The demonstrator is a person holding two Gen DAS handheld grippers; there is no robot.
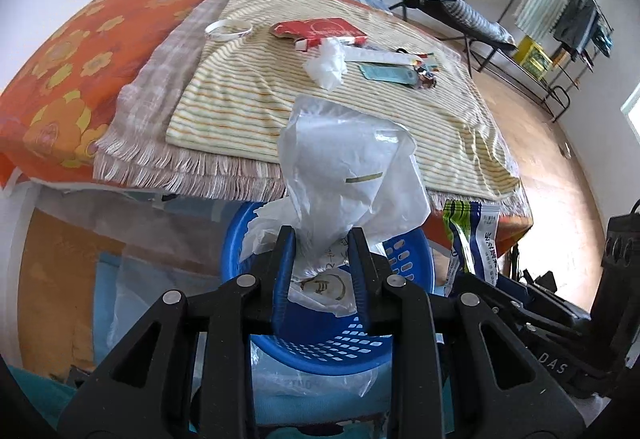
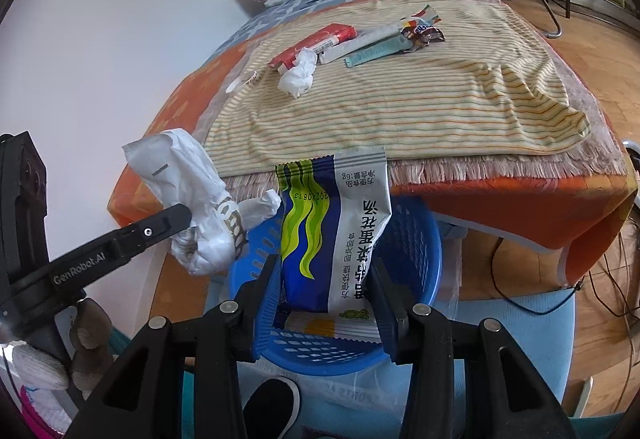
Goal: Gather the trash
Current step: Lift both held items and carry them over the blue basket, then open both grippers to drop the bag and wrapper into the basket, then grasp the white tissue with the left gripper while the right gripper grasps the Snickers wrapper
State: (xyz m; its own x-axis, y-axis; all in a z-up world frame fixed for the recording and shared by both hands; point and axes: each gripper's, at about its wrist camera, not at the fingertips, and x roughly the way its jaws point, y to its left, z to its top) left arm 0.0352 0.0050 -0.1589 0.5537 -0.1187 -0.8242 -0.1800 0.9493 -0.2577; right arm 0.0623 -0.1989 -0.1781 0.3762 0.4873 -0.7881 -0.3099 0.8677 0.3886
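Two pieces of trash are already in the claws, both hanging above the round blue perforated plastic basket point(image 2: 416, 239) that stands on the floor in front of the bed. On the left, the left gripper point(image 1: 322, 235) is clenched on a crumpled white plastic bag point(image 1: 352, 175); its pads squeeze the gathered lower part and the rest puffs up loosely over them. I judge this bag to be very light, soft and a little slippery, so it is best held where the film is bunched, as it is now, and it will probably float down slowly when it is released. To the right, the right gripper point(image 2: 326, 275) grasps a blue, green and white printed foil snack packet point(image 2: 332, 235) by its two side edges, near the lower end. The packet looks flat, light and somewhat stiff but smooth, so I think a grip across the width holds it well. On the yellow striped cloth point(image 2: 400, 111) on the bed more trash waits, counted from left to right: one white ring of tape point(image 1: 229, 28), one red flat packet point(image 1: 320, 29), one crumpled white tissue point(image 1: 327, 65), one long white strip wrapper point(image 1: 384, 58), one pale blue flat sachet point(image 1: 386, 73) and one dark crinkled candy wrapper point(image 1: 425, 76). That makes six pieces on the cloth, all small and light in my judgement, and one basket.
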